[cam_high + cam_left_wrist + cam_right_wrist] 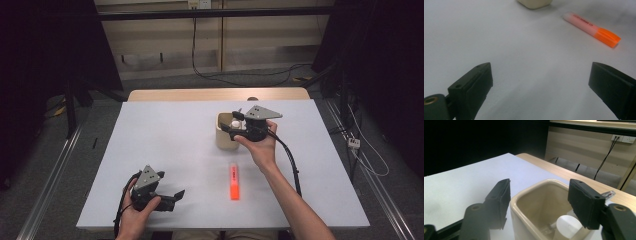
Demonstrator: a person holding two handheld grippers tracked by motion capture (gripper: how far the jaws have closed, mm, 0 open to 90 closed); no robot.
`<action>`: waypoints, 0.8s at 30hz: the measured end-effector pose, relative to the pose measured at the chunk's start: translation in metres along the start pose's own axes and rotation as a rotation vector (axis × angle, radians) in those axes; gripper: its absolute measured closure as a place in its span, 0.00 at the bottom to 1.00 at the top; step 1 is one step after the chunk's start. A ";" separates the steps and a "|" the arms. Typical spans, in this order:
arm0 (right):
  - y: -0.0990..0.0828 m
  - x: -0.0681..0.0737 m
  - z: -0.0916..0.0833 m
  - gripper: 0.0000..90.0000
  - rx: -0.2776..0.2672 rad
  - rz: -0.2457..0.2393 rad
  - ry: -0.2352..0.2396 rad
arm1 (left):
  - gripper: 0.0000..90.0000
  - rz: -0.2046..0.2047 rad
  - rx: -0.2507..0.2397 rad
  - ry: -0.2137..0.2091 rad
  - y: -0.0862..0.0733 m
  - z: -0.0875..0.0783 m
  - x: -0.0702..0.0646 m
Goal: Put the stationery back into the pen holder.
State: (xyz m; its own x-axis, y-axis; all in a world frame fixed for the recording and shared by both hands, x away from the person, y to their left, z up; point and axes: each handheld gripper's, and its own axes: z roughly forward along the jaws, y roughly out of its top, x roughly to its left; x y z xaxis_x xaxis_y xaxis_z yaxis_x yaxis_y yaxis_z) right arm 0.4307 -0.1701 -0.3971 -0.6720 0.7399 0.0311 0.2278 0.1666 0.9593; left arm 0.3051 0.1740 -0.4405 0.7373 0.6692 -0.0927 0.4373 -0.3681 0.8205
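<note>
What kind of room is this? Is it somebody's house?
Probably not a house: it looks like a lab or recording room. A plain white table stands between dark curtains, cables trail across the floor, and hands hold camera-fitted grippers.

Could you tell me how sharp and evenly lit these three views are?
High view: the white table is evenly lit and sharp, the room's sides fall into black. Left gripper view: the near jaws are soft, the orange highlighter is fairly crisp, and the tabletop shows mild glare. Right gripper view: the jaws and the beige cup are slightly blurred; the left background is dark.
</note>
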 end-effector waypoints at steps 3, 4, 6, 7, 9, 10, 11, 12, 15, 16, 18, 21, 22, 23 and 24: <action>0.002 0.002 -0.005 0.32 0.013 0.002 0.011 | 0.06 0.003 0.000 0.001 0.000 0.000 0.000; 0.003 0.004 -0.006 0.31 0.017 -0.002 0.013 | 0.06 0.004 0.000 0.002 0.000 0.000 0.000; 0.004 0.006 -0.009 0.29 0.022 -0.004 0.022 | 0.06 0.005 0.001 0.001 0.000 0.000 0.000; 0.005 0.007 -0.011 0.27 0.027 0.000 0.029 | 0.06 0.005 0.001 0.000 0.000 0.000 0.000; 0.006 0.009 -0.014 0.25 0.036 0.004 0.037 | 0.06 0.004 0.000 0.001 0.000 0.000 0.000; 0.005 0.010 -0.015 0.25 0.031 0.003 0.041 | 0.06 0.003 -0.001 0.001 0.000 0.000 0.000; 0.003 0.011 -0.017 0.24 0.030 0.007 0.046 | 0.06 0.003 -0.003 0.002 0.000 -0.001 0.000; 0.001 0.011 -0.019 0.22 0.039 0.011 0.054 | 0.06 0.001 -0.012 0.001 0.000 -0.001 0.000; -0.007 0.010 -0.025 0.18 0.051 0.032 0.038 | 0.06 0.003 -0.024 0.010 0.001 -0.003 0.000; -0.010 0.009 -0.028 0.18 0.050 0.038 0.032 | 0.06 0.003 -0.023 0.009 0.001 -0.003 0.000; -0.013 0.008 -0.032 0.15 0.067 0.053 0.032 | 0.06 0.000 -0.023 0.008 0.000 -0.002 0.000; -0.018 0.009 -0.039 0.13 0.083 0.058 0.037 | 0.06 0.003 -0.020 0.007 0.001 -0.002 0.000; -0.019 0.009 -0.041 0.12 0.090 0.056 0.042 | 0.06 0.002 -0.020 0.006 0.001 -0.002 -0.001; -0.020 0.009 -0.043 0.11 0.112 0.058 0.046 | 0.06 0.003 -0.016 0.006 0.001 -0.002 -0.001; -0.022 0.010 -0.045 0.09 0.117 0.057 0.041 | 0.06 0.003 -0.014 0.004 0.001 -0.001 -0.001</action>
State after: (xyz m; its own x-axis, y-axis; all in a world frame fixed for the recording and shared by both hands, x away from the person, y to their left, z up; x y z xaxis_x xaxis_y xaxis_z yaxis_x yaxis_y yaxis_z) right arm 0.3872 -0.1958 -0.4050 -0.6835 0.7233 0.0984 0.3456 0.2019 0.9164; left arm 0.3042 0.1739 -0.4388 0.7364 0.6708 -0.0875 0.4278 -0.3616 0.8284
